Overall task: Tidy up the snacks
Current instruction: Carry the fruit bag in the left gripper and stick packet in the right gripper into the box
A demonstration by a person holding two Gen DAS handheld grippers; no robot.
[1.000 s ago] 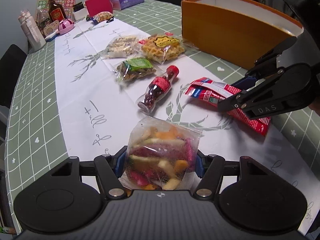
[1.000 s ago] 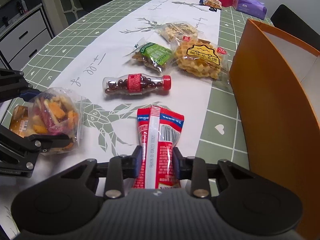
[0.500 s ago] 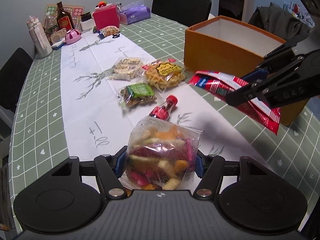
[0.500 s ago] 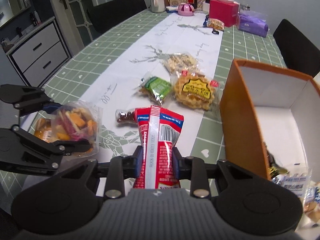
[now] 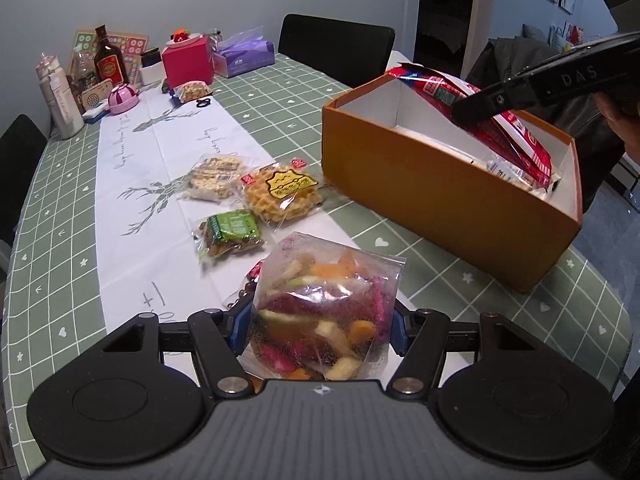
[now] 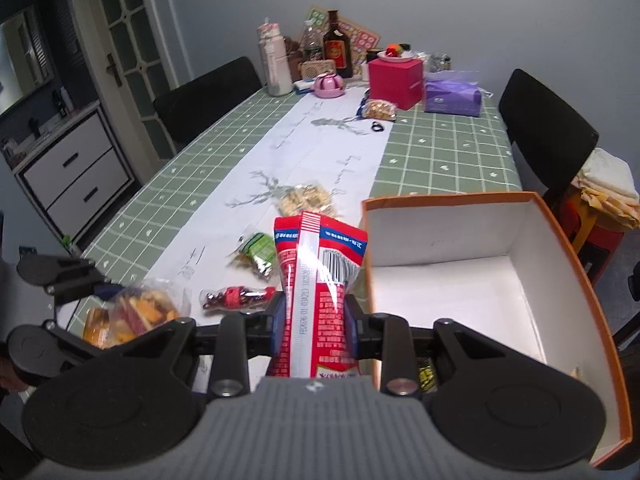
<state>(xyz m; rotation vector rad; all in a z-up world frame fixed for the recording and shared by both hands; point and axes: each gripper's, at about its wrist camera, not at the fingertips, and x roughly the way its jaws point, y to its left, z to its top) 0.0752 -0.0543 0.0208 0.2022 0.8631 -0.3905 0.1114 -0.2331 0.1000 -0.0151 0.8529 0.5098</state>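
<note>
My left gripper (image 5: 322,330) is shut on a clear bag of mixed coloured snacks (image 5: 326,304), held above the table; the same bag (image 6: 136,312) shows at the left of the right wrist view. My right gripper (image 6: 316,324) is shut on a red snack packet (image 6: 318,280), lifted beside the left wall of the open orange box (image 6: 560,240). In the left wrist view that red packet (image 5: 500,128) hangs over the orange box (image 5: 440,196). On the white runner lie a waffle pack (image 5: 284,192), a green nut pack (image 5: 232,232), a rice-cracker pack (image 5: 214,176) and a small candy bottle (image 6: 236,298).
The far end of the table holds bottles (image 5: 106,60), a pink box (image 5: 188,60), a purple tissue pack (image 5: 244,56) and a small snack bag (image 5: 192,90). Black chairs (image 5: 336,48) stand around the table. A few packets lie in the near corner of the box (image 5: 516,176).
Both grippers rose with their packs. The right gripper carried the red packet from the table surface up and over toward the orange box, whose inside now shows.
</note>
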